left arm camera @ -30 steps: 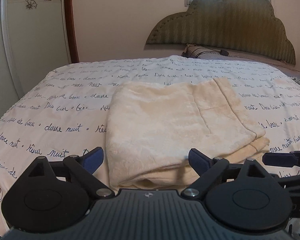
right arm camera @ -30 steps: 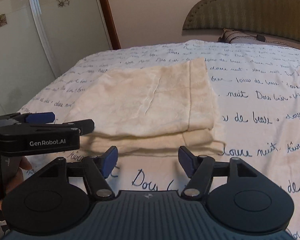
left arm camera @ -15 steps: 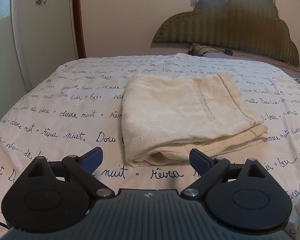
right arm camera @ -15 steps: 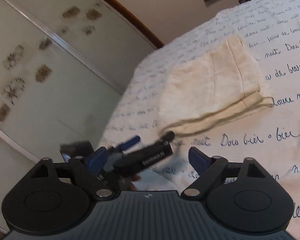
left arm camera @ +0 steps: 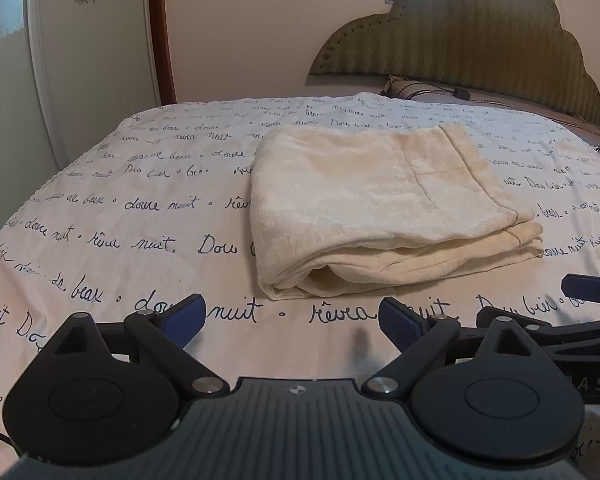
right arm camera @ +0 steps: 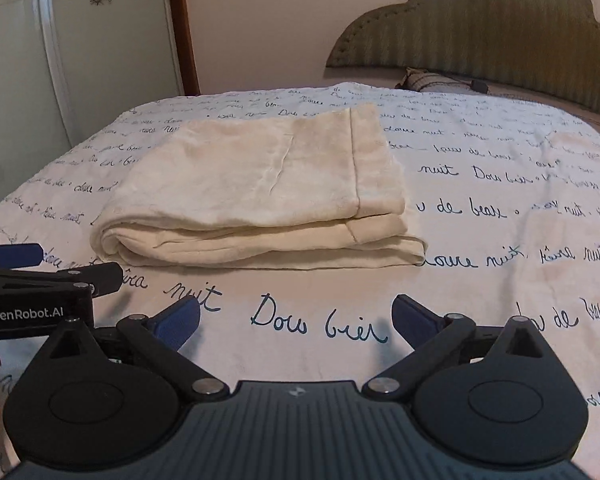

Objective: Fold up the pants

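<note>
The cream pants (left arm camera: 380, 204) lie folded into a thick rectangle on the white bedspread (left arm camera: 140, 216) with blue script; they also show in the right wrist view (right arm camera: 260, 196). My left gripper (left arm camera: 292, 318) is open and empty, a short way in front of the folded edge. My right gripper (right arm camera: 296, 316) is open and empty, also short of the pants. The right gripper's fingers (left arm camera: 588, 288) show at the right edge of the left wrist view. The left gripper's body (right arm camera: 36, 300) shows at the left of the right wrist view.
A padded green headboard (left arm camera: 480, 36) and a pillow (left arm camera: 416, 88) stand at the far end of the bed. A sliding wardrobe door (left arm camera: 16, 80) with flower prints stands along the bed's left side. The bed's left edge (left arm camera: 40, 192) drops off near it.
Both grippers have drawn back from the folded pants, which now lie farther ahead. The right gripper swung left and tilted, then came back level and facing the pants.
</note>
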`<state>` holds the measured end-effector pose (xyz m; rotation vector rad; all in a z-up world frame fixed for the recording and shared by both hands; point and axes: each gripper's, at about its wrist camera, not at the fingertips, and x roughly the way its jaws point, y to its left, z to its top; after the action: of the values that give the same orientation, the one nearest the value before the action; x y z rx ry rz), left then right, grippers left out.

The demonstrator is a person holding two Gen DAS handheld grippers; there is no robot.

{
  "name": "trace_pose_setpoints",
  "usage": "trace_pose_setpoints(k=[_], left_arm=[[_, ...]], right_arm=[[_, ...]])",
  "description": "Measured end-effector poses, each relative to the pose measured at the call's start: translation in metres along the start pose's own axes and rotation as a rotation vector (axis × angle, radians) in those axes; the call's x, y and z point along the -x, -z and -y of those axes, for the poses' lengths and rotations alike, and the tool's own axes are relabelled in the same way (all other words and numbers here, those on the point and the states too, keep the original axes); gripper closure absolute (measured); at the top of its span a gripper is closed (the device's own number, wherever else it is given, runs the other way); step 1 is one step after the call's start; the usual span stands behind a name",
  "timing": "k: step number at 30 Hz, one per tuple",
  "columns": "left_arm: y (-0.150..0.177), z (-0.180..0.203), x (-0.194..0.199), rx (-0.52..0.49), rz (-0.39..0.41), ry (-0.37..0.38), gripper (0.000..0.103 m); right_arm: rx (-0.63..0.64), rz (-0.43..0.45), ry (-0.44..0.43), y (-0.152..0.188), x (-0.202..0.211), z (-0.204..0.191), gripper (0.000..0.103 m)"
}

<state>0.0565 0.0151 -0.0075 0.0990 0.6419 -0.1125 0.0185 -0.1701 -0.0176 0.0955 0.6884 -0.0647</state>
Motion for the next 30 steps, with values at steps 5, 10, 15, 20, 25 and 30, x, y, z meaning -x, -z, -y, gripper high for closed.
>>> trace_pose_setpoints(k=[5, 10, 15, 20, 25, 30], left_arm=[[0.007, -0.001, -0.005, 0.014, -0.021, 0.006, 0.008], [0.013, -0.002, -0.013, -0.003, -0.03, 0.014, 0.008], [0.02, -0.002, -0.018, 0.01, -0.027, 0.009, 0.005], [0.025, -0.003, -0.02, 0.014, -0.017, 0.001, 0.0], [0.027, -0.002, -0.021, 0.012, -0.013, -0.002, 0.0], [0.028, -0.005, -0.022, 0.03, -0.019, 0.011, 0.0]], right_arm=[[0.017, -0.006, -0.003, 0.006, -0.003, 0.0, 0.0], [0.004, -0.02, 0.008, 0.012, -0.01, 0.003, 0.0], [0.03, -0.026, 0.018, 0.015, -0.012, -0.001, 0.0], [0.043, -0.033, 0.033, 0.018, -0.014, -0.004, 0.0], [0.031, -0.024, 0.024, 0.022, -0.015, -0.002, 0.0], [0.009, -0.022, 0.006, 0.023, -0.015, 0.001, 0.0]])
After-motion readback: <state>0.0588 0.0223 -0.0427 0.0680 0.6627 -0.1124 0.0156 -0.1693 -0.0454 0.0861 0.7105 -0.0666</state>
